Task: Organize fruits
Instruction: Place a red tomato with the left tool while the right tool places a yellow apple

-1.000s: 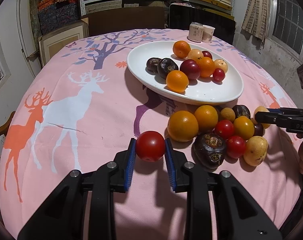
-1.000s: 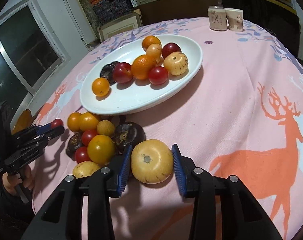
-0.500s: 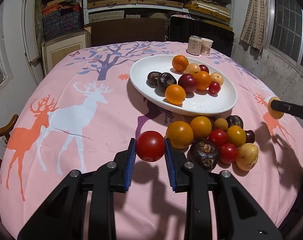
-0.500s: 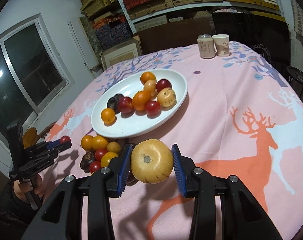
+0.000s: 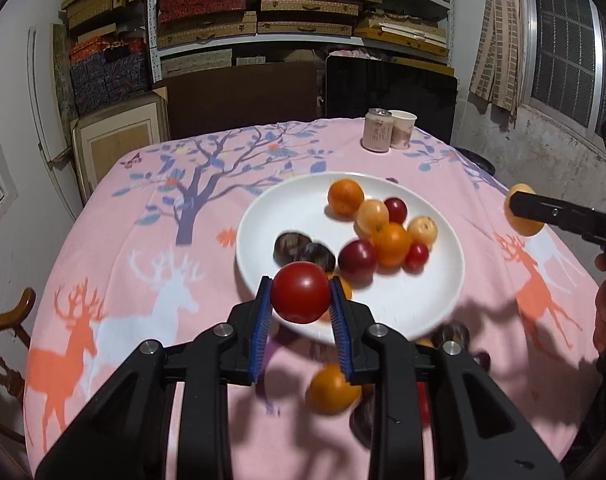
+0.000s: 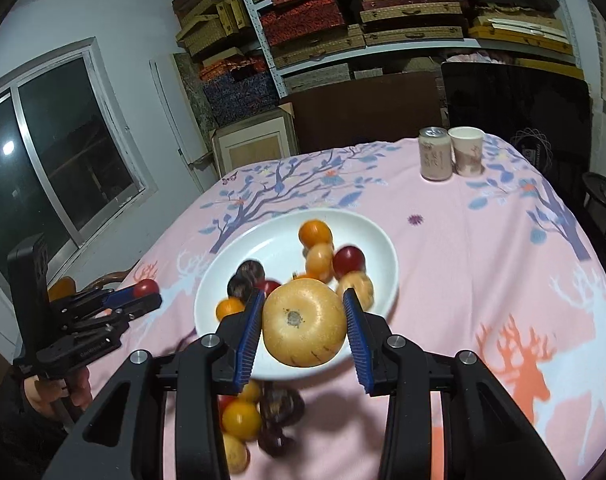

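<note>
From the left wrist camera, our left gripper [image 5: 301, 304] pinches a red tomato [image 5: 301, 292] between its blue pads, held in the air just in front of the near rim of the white plate [image 5: 435, 284]. The plate already holds oranges, dark plums and small red fruits. Below our gripper, an orange [image 5: 331, 389] and other loose fruits lie on the pink tablecloth [image 5: 115, 248]. At far right our right gripper [image 5: 521, 210] carries a yellow fruit.

From the right wrist camera, our right gripper [image 6: 303, 322] clamps a pale yellow round fruit [image 6: 304, 326], raised over the plate's [image 6: 367, 232] near edge. A can [image 6: 435, 154] and a paper cup [image 6: 466, 151] stand at the table's far side, well apart.

We judge both fruits are in mid-carry. Next we need bare spots on the plate, since the fruits there crowd its middle and could roll when bumped.
</note>
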`<action>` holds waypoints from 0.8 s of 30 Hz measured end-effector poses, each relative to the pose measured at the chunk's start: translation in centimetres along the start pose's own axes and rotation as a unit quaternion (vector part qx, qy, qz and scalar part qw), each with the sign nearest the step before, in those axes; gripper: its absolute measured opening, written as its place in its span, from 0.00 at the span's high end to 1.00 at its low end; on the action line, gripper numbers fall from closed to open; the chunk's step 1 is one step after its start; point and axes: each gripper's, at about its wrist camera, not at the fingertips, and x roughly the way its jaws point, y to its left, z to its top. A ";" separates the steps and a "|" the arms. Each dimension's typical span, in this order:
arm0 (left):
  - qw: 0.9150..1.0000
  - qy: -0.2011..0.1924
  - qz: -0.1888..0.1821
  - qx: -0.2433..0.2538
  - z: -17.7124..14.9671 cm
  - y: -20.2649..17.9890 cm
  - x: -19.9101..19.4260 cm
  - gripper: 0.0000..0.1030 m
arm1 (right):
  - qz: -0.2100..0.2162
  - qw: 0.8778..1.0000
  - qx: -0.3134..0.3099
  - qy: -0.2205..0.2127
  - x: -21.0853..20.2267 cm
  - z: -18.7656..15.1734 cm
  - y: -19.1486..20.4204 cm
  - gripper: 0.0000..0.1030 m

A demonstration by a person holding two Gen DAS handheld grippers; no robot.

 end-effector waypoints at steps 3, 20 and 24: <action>1.000 0.015 -0.002 -0.009 2.1 -0.1 3.4 0.73 | 0.007 1.000 -0.006 0.010 3.4 2.0 1.0 0.61; 0.999 0.041 0.016 -0.005 4.6 -0.6 10.5 0.42 | 0.001 0.999 -0.030 0.042 13.0 4.4 3.1 0.41; 0.999 0.034 0.012 -0.015 3.9 0.1 7.9 0.42 | 0.005 0.999 -0.019 0.037 10.2 3.9 2.7 0.41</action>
